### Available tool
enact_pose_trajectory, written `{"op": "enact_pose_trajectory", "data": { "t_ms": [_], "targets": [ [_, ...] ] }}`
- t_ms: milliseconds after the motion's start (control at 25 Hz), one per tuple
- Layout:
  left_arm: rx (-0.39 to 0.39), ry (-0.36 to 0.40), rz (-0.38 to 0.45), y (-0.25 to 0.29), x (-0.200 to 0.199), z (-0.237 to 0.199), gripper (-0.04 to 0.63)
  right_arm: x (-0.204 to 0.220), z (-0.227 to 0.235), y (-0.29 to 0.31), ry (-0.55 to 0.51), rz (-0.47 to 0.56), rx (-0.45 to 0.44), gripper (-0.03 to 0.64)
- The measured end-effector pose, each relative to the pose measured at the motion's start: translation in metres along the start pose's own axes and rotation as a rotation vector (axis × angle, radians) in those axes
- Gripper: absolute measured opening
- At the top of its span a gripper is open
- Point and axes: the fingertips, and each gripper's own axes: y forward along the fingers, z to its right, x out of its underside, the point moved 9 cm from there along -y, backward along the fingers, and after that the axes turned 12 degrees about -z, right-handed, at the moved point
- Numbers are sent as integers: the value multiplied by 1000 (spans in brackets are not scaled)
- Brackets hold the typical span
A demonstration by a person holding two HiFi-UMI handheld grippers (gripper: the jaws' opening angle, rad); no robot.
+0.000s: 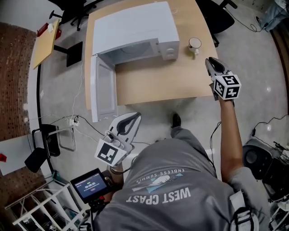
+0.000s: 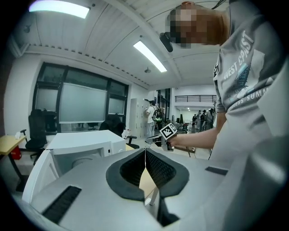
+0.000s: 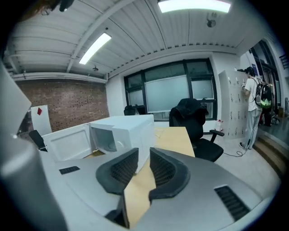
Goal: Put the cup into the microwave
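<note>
On wooden table (image 1: 158,81), right of boxy white microwave (image 1: 135,29): small round cup (image 1: 194,43), upright, handle hard to make out. Door (image 1: 103,88) swung wide, cavity dim. Left gripper (image 1: 135,116) off the table, ribbed dark pads (image 2: 158,169) pressed together, empty. Right gripper (image 1: 211,61) near cup, pads (image 3: 165,171) slightly parted, grasping nothing.

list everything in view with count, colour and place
table: one, light wood, centre
microwave: one, white, on the table's left part, door open
cup: one, white, on the table right of the microwave
office chairs: at least two, black, beyond the table
screen: one, black, low in the head view
rack: one, white, bottom left corner
left gripper: one, grey, shut, empty, short of the table
right gripper: one, grey, jaws slightly apart, empty, near the cup
</note>
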Motion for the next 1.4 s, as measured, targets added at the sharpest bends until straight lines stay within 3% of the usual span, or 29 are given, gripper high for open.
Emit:
{"op": "enact_pose_trajectory", "data": {
  "t_ms": [80, 320, 480, 680, 1000, 1040, 1120, 1240, 1400],
  "targets": [
    [-30, -29, -16, 5, 0, -7, 21, 3, 15, 36, 8, -66, -9, 148],
    [-94, -59, -41, 18, 2, -29, 21, 29, 56, 138, 58, -276, 31, 258],
    [-127, -95, -71, 23, 5, -38, 21, 51, 68, 185, 72, -407, 76, 298],
    [-151, -120, -93, 28, 7, -47, 21, 64, 71, 216, 35, -462, 125, 296],
    [-158, -136, -110, 38, 9, -50, 21, 69, 79, 233, 37, -454, 176, 288],
    [-156, -137, -107, 39, 9, -50, 21, 70, 80, 233, 36, -454, 188, 265],
    [-156, -136, -114, 40, 10, -49, 21, 71, 83, 231, 38, -451, 208, 156],
    [-157, -132, -118, 42, 8, -46, 21, 74, 86, 228, 52, -446, 210, 78],
    [-151, -135, -117, 42, 6, -39, 21, 71, 87, 222, 58, -438, 205, 72]
  ]
}}
